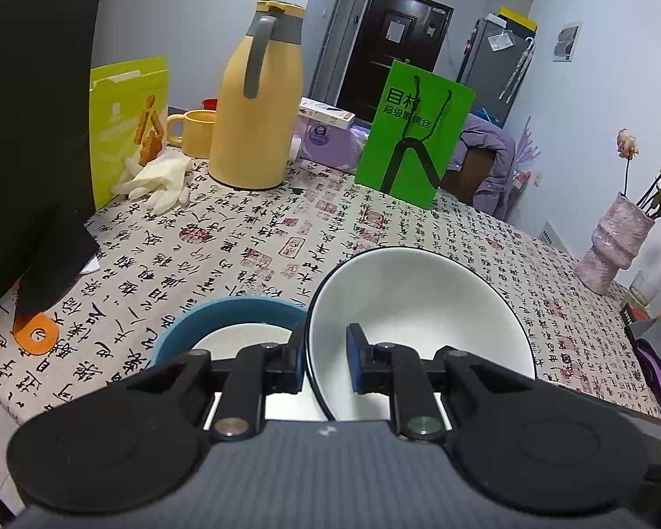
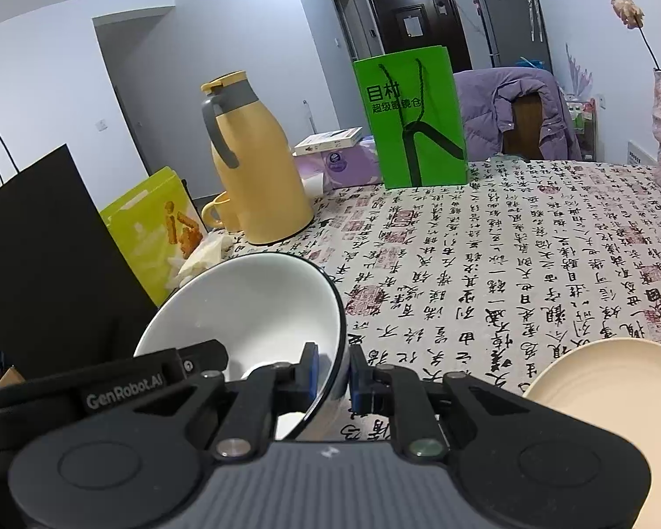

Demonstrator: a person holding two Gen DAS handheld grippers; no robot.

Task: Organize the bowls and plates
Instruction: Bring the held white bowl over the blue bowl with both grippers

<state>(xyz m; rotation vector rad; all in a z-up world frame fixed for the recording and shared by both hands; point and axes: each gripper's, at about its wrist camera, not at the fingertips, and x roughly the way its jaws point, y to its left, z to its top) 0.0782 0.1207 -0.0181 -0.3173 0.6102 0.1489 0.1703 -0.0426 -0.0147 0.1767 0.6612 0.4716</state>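
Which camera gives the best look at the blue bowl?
The left wrist view. The blue bowl sits on the table just left of the white bowl, its rim and pale inside showing, its near side hidden behind the fingers. The right wrist view does not show it.

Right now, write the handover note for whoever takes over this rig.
Left claw: shut on the white bowl's rim.
Right claw: shut on the same bowl's opposite rim; bowl is tilted above the tablecloth.
Blue bowl sits just left, with a white dish inside.
Cream plate is at the right.
Done: white bowl gripped.
Left: set it down; cream plate is still apart.
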